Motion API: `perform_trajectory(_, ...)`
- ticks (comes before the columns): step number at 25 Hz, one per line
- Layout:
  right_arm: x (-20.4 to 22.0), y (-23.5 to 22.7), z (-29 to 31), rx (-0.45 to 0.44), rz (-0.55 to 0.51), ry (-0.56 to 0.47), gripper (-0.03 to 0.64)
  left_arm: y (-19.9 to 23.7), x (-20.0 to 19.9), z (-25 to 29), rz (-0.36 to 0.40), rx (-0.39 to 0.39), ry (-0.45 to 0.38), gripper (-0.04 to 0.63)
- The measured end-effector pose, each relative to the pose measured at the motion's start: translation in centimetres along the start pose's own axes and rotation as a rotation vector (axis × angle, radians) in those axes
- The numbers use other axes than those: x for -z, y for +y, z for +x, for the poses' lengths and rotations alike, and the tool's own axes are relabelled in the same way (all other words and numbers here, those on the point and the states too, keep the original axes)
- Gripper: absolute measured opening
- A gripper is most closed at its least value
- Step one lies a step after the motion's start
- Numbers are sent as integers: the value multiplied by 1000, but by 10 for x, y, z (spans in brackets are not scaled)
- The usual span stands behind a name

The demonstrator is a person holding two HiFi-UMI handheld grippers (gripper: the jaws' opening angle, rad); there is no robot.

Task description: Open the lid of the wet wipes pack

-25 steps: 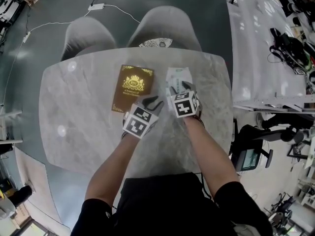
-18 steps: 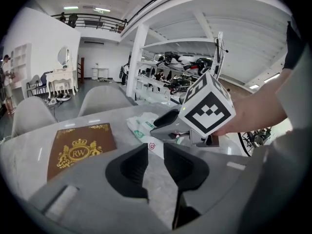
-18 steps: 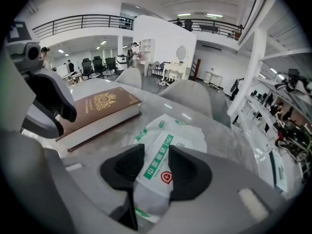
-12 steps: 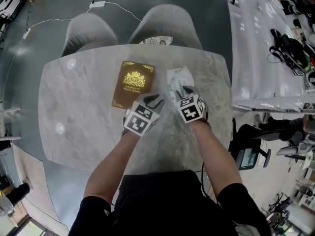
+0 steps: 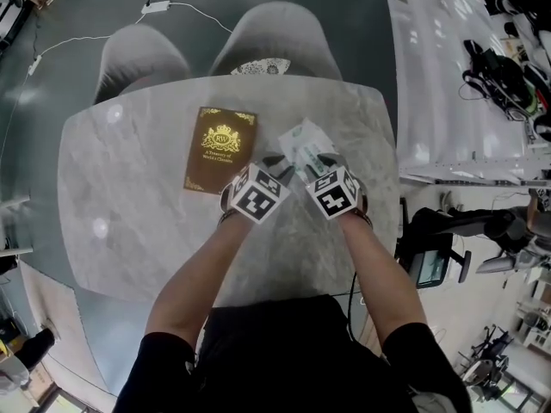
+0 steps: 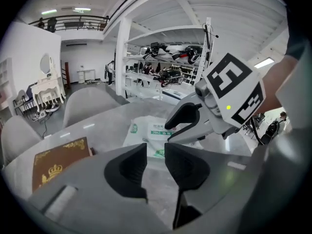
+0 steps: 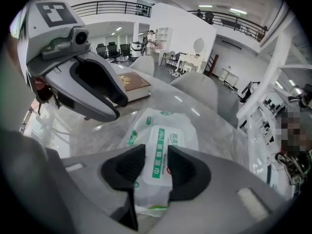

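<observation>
The white and green wet wipes pack (image 5: 303,143) lies flat on the marble table (image 5: 129,222), its lid label facing up. My right gripper (image 5: 317,165) points steeply down at the pack's near end. In the right gripper view (image 7: 156,155) its jaws stand partly apart over the label (image 7: 163,130), and the pads do not visibly press on anything. My left gripper (image 5: 275,167) hangs just left of the pack. Its jaws (image 6: 156,149) are opening with nothing between them. The left gripper view shows the pack (image 6: 145,130) ahead, with the right gripper's fingers (image 6: 187,118) over it.
A brown book with a gold crest (image 5: 219,149) lies on the table left of the pack. Two grey chairs (image 5: 271,37) stand at the table's far edge. White benches with equipment (image 5: 456,76) run along the right.
My left gripper has moved right and forward, from beside the book to the pack's left edge. The right gripper shifted slightly along the pack's near end and its jaws narrowed.
</observation>
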State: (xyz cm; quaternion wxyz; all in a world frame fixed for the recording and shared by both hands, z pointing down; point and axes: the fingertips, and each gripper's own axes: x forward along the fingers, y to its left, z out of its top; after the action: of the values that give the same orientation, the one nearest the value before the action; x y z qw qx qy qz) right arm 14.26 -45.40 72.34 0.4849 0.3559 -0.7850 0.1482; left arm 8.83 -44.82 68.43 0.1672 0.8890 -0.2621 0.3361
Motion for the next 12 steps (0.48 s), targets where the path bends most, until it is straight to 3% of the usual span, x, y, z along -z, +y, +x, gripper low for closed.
perform_trajectory(7, -3, 0, 6, 17, -20, 6, 143, 10, 2, 36, 54, -11, 69, 124)
perform_trajectory(12, -4, 0, 4, -80, 21, 0, 100, 8, 7, 55, 110, -18, 134, 121)
